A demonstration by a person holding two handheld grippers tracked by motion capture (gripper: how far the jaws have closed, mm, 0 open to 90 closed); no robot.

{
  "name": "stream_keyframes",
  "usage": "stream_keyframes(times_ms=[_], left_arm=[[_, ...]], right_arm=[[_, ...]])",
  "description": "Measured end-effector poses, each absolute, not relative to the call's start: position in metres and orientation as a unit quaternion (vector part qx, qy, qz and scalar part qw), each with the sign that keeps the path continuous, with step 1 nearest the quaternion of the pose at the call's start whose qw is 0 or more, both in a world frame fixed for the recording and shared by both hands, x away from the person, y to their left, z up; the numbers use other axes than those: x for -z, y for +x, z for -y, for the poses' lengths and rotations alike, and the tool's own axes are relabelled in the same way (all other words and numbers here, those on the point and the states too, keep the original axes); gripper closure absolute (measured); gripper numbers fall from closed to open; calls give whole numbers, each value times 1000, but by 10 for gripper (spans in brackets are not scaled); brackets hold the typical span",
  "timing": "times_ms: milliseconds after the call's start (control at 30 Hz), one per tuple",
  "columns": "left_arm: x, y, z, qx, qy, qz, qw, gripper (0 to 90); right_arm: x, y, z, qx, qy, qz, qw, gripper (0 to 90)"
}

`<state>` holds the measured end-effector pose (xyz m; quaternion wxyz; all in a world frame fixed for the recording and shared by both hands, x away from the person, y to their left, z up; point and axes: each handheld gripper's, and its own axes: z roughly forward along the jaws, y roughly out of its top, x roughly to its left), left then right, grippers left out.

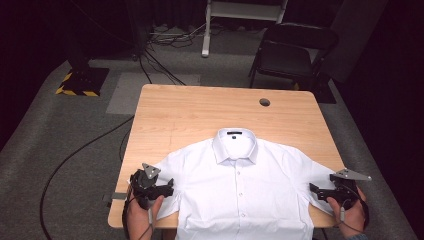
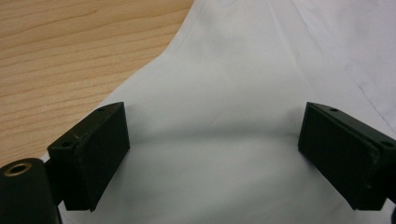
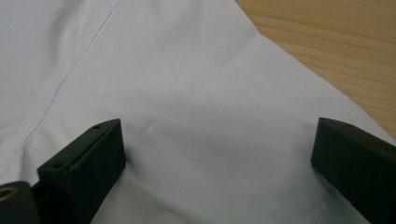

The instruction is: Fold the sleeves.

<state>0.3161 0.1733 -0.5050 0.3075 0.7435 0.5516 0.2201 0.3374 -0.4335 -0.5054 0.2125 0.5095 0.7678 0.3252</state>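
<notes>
High view: one white shirt (image 1: 240,192) lies flat, front up and buttoned, on the near half of a wooden bench (image 1: 200,110). Collar toward the far edge, hem hanging over the near edge. Both short sleeves spread out to the sides.

Left gripper (image 1: 167,189) at the left sleeve, jaws pointing inward across the bench toward the shirt's body. Right gripper (image 1: 314,190) at the right sleeve, pointing inward from the other side. The two stand roughly level with each other, well apart, the shirt's body between them.

Left gripper view: jaws spread wide, white sleeve cloth (image 2: 219,116) lying in the gap between them, bare wood at upper left. Cannot tell whether the pads touch the cloth. Nothing is pinched.

Right gripper view: jaws likewise spread wide, sleeve cloth (image 3: 201,121) between and beyond them, a seam line running up at left, bare wood at upper right. Nothing pinched here either.

Hands: left hand (image 1: 142,212) comes in from the bottom edge at the bench's near-left corner, wrapped around the gripper's handle; right hand (image 1: 350,210) likewise at the near-right edge. Each gripper carries a grey three-cornered plate on top, with a cable trailing down.

Count: one shirt, two grippers, two hands, one bench. One small round hole (image 1: 264,102) in the bench's far right part. One dark chair (image 1: 290,50) stands on the floor beyond the bench.
</notes>
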Motion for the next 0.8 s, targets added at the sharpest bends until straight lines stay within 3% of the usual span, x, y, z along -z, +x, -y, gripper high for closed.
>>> stream_keyframes(times_ms=[400, 533, 800], left_arm=[[505, 316, -173, -220, 743, -552, 308, 88], [506, 317, -172, -218, 739, -564, 298, 12], [504, 313, -172, -241, 732, -559, 305, 23]], right_arm=[[505, 337, 434, -325, 510, -768, 213, 28], [505, 337, 433, -325, 510, -768, 213, 28], [505, 337, 434, -325, 509, -768, 213, 28]])
